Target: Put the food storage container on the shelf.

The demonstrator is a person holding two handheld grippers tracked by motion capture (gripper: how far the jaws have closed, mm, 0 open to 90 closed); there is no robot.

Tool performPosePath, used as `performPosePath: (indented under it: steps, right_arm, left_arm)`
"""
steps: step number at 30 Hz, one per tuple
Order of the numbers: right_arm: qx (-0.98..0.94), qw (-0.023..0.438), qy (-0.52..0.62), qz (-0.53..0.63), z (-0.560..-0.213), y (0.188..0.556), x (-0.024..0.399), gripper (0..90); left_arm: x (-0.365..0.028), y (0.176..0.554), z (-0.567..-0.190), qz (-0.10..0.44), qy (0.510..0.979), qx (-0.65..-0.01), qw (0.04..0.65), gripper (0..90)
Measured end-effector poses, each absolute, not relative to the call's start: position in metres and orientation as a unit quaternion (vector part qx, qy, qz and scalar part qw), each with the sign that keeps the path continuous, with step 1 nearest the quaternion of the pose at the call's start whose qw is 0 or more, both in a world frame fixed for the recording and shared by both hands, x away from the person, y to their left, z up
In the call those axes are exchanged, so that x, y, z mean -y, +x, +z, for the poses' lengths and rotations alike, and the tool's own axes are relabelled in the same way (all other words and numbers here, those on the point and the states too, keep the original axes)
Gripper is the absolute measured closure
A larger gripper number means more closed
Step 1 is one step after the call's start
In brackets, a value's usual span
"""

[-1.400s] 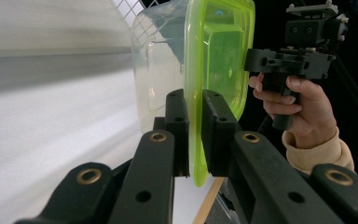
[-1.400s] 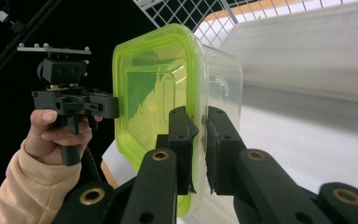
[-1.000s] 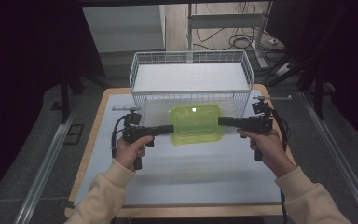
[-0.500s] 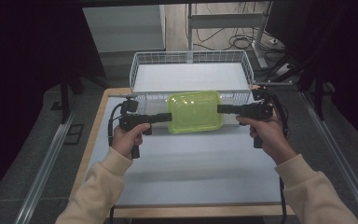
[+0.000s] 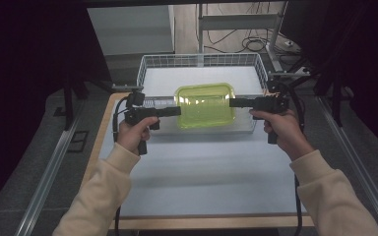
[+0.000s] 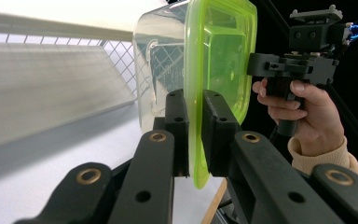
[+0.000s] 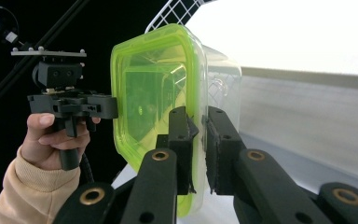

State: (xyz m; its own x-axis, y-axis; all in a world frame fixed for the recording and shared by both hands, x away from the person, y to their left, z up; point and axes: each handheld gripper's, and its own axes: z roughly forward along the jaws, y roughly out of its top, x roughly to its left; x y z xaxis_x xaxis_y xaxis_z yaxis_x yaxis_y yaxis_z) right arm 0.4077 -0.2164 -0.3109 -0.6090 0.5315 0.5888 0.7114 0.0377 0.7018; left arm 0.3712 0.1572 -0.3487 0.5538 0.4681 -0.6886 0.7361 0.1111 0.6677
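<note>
A clear plastic container with a yellow-green lid point(image 5: 204, 104) hangs in the air over the front wall of the white wire basket point(image 5: 150, 61). My left gripper point(image 5: 178, 111) is shut on the lid's left rim and my right gripper point(image 5: 232, 103) is shut on its right rim. In the left gripper view the lid's edge point(image 6: 195, 140) sits clamped between the two black jaws, with the other gripper point(image 6: 256, 65) at the far rim. In the right gripper view the lid's rim point(image 7: 198, 140) is pinched the same way, and the clear tub point(image 7: 223, 88) shows behind the lid.
The wire basket stands at the far end of the white tabletop point(image 5: 202, 167), its floor bare and white. The table has a wooden edge point(image 5: 103, 128). Dark floor, metal rails point(image 5: 49, 172) and cables surround it.
Both grippers have carried the container up and away from me, from just in front of the basket to above its front wall. Both stay shut on the lid.
</note>
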Motion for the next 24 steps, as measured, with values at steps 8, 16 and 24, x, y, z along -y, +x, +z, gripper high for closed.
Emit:
performPosePath:
  steps: [8, 16, 24]
  right_arm:
    - [0.712, 0.084, -0.438, -0.542, -0.306, 0.424, 0.212, 82.1]
    - [0.706, 0.084, -0.455, -0.536, -0.306, 0.451, 0.206, 82.0]
    - [0.698, 0.080, -0.467, -0.537, -0.307, 0.473, 0.202, 81.7]
  left_arm:
    - [-0.161, 0.388, -0.342, -0.115, 0.652, -0.468, 0.585, 82.2]
    - [-0.165, 0.416, -0.342, -0.116, 0.643, -0.486, 0.581, 82.1]
    - [-0.166, 0.439, -0.340, -0.115, 0.642, -0.494, 0.575, 81.9]
